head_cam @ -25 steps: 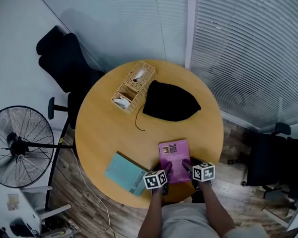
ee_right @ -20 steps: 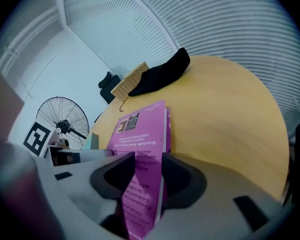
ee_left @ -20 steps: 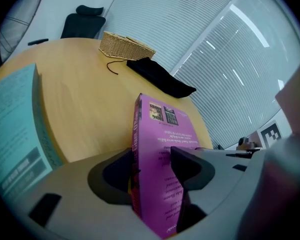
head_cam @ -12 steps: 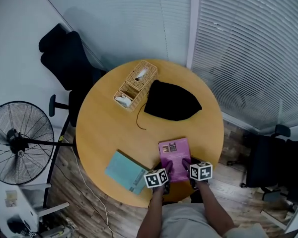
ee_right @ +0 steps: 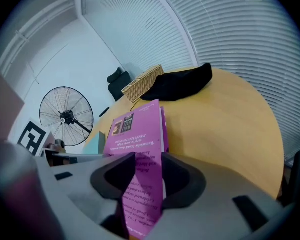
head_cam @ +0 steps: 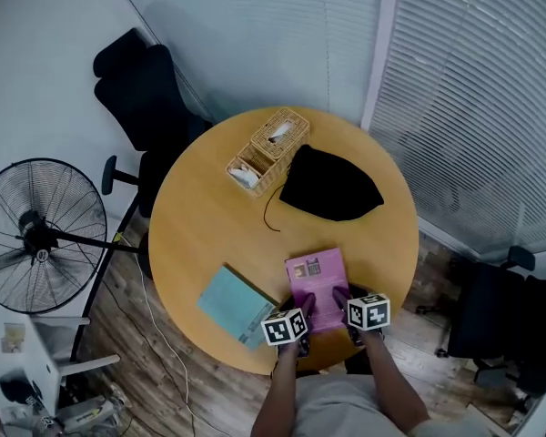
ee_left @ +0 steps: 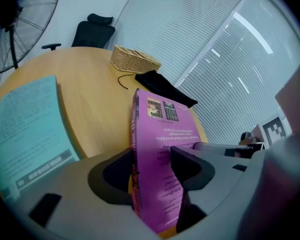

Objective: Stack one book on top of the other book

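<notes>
Our left gripper point(ee_left: 152, 171) and right gripper point(ee_right: 147, 176) have just been closing their fingers, which now pinch the pink book point(head_cam: 316, 276). The teal book point(head_cam: 232, 303) lies beside it.

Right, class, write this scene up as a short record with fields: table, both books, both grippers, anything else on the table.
table: round wooden table
book held: pink paperback book at the near edge
other book: teal paperback book lying flat to its left
left gripper: jaws have just been closing, now shut on the pink book
right gripper: jaws have just been closing, now shut on the same book
also there: woven wicker basket, black cloth bag
stacked: not yet
</notes>
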Motion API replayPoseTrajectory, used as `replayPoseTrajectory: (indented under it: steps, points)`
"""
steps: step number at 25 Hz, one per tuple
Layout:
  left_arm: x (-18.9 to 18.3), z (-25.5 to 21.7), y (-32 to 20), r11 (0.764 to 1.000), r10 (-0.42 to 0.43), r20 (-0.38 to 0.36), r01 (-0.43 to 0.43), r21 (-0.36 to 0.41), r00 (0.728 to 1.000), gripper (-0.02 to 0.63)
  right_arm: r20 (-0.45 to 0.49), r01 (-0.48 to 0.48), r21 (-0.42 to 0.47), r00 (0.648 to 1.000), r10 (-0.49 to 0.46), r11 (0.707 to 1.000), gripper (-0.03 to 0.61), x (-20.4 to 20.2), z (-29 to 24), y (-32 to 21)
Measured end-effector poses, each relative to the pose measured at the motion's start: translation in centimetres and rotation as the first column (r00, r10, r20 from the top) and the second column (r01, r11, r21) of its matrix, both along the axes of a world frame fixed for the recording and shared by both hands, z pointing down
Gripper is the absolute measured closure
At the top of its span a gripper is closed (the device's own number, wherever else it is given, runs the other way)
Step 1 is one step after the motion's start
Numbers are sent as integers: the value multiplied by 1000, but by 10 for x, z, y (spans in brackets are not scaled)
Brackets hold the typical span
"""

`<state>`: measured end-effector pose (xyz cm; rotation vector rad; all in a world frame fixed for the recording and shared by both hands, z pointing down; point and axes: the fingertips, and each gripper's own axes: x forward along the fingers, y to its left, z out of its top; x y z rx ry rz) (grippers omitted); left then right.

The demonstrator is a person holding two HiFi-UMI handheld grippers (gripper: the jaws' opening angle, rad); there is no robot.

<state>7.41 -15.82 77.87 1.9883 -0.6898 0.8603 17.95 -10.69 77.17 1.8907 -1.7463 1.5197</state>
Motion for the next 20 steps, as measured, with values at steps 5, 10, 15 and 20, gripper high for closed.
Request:
replayPoseTrajectory:
  steps: [5, 10, 15, 20]
  points:
    - [-25, -16, -12, 997, -69, -3, 69, 35, 998, 357, 14, 89, 20, 996, -90, 996, 417, -21, -14, -23]
    - [-61, -26, -22, 987, -146, 1, 145, 72, 989, 357, 23, 184, 36, 983, -184, 982, 420, -51, -23, -47]
    - [-99, -34, -32, 968, -233, 2, 231, 100, 973, 357, 19, 270, 61, 962, -272, 961, 422, -87, -30, -69]
    - [-132, -41, -35, 944, -312, -2, 310, 114, 950, 357, 17, 365, 67, 930, -366, 929, 422, -120, -37, -86]
